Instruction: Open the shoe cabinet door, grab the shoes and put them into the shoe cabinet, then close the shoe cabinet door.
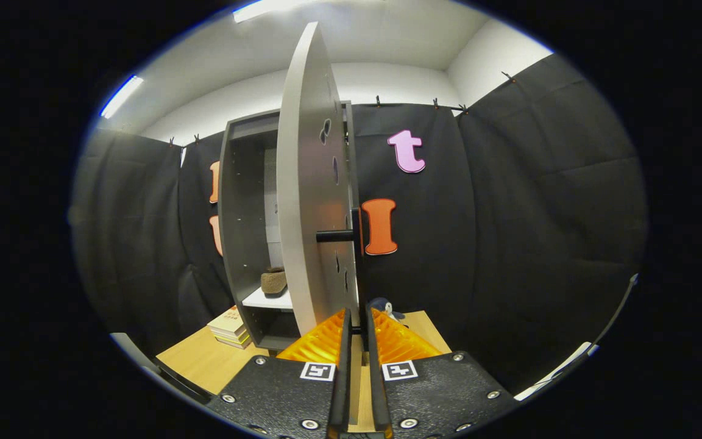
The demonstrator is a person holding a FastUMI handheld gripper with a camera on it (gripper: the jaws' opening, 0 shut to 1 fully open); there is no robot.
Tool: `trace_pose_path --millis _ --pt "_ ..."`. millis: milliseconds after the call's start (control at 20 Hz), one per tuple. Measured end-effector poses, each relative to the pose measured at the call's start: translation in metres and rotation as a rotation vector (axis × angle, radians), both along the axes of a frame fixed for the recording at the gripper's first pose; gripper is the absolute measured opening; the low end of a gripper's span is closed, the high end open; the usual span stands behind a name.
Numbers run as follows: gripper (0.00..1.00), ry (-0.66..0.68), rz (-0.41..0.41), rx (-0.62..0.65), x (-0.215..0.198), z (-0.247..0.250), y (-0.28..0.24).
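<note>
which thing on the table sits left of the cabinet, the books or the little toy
The stack of books, beside the shoe cabinet; the toy sits right of the door.

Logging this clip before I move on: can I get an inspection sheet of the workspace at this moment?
Surface: wooden table, bare ahead of the books.
Job's things: shoe cabinet stands open; its door swung out edge-on, dark handle projecting; one shoe on the white shelf inside.
Clutter: stack of books beside the cabinet; small plush toy behind the door.
Grippers: gripper nearly closed, fingers either side of the door's lower edge; firm grip cannot be told.
Cables: nothing seen.
Surroundings: black cloth wall, white ceiling, strip lights.
</note>
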State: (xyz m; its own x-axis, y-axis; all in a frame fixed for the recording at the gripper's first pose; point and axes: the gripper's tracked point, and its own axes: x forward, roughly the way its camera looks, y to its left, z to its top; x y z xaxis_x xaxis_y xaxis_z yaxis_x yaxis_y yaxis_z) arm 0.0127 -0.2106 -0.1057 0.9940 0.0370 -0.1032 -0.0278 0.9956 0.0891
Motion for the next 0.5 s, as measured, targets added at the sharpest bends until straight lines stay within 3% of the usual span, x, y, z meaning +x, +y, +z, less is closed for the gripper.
trace_pose_path --millis 150,250,500 --pt "0.14 0.01 -0.001 0.022 -0.007 -0.001 -0.003" --pt "0.08 0.011 -0.031 0.007 -0.009 -0.001 -0.013" --pt "0.08 0.007 -0.051 0.055 -0.027 0.006 -0.009"
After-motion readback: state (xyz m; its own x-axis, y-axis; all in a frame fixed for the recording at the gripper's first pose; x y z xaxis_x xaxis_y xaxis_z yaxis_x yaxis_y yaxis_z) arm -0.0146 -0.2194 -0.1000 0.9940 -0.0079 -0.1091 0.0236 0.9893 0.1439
